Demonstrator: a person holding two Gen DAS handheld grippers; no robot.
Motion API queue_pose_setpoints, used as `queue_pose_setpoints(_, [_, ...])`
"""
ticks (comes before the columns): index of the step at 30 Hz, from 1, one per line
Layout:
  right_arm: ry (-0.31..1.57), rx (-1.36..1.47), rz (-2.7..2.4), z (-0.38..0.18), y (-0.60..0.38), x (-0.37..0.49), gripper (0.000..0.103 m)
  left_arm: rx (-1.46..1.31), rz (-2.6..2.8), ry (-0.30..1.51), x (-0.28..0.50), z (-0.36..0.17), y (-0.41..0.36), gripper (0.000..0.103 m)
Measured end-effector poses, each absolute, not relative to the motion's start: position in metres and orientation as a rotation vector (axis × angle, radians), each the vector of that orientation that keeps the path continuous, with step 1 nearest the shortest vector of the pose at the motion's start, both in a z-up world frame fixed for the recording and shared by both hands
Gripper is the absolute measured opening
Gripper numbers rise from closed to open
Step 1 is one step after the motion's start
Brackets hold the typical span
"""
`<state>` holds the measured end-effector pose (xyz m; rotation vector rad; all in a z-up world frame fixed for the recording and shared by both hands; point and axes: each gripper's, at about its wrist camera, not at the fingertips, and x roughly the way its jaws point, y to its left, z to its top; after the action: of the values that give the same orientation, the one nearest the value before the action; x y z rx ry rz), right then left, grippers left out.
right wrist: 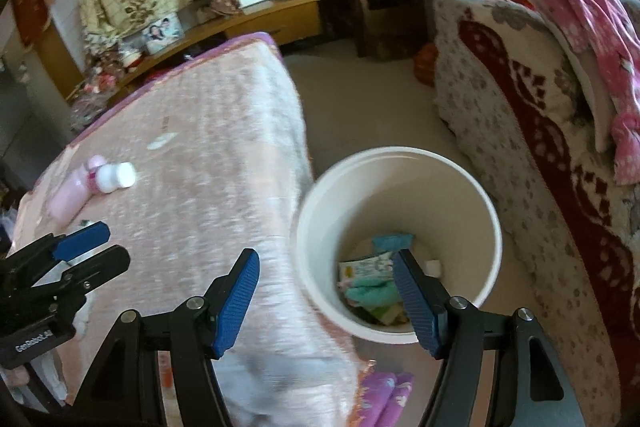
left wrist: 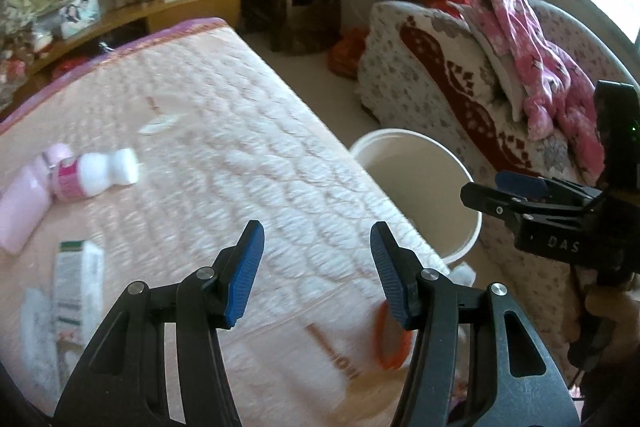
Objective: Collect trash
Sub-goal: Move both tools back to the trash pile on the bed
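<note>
The left gripper (left wrist: 317, 269) is tilting steeply down over the near end of a pink quilted bed (left wrist: 240, 131), its blue pads (left wrist: 244, 271) standing apart with nothing between them; an orange-rimmed lid (left wrist: 394, 341) is lying on the quilt just behind the right-hand pad, not touching it as far as the blur allows. The right gripper (right wrist: 326, 301) is likewise pointing down, hanging over the gap where the bed edge meets a white bin (right wrist: 400, 167), its jaws spread wide and empty, one pad over the quilt and the other over the bin's mouth. In the left wrist view the right gripper (left wrist: 516, 193) is showing side-on beyond the bin (left wrist: 416, 147), a hand (left wrist: 612, 319) wrapping its handle at the frame's lower right; in the right wrist view the left gripper (right wrist: 86, 247) is reaching in from the left edge above the quilt. Trash is already sitting at the bottom of the bin: a teal wrapper (right wrist: 372, 289), a printed packet (right wrist: 366, 267) and a small white scrap (right wrist: 432, 266). More is waiting on the bed, well apart from both grippers: a white bottle (left wrist: 102, 173) with a pink label lying on its side against a pink bottle (left wrist: 24, 207), a white box (left wrist: 78, 279) near the left edge, and a pale scrap (left wrist: 158, 125) farther up the quilt. A sofa (left wrist: 432, 83) draped with pink clothing (left wrist: 536, 67) is standing just beside the bin.
</note>
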<state>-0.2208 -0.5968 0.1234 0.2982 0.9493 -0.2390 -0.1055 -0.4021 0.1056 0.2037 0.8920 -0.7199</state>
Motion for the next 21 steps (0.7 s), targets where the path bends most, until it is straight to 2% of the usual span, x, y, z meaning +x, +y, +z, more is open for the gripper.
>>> queue_pose_setpoints(21, [0.964,0.206,0.012,0.134,-0.436,-0.184,0.071,0.07,-0.475,0.844,-0.109,0.122,-0.237,0.054])
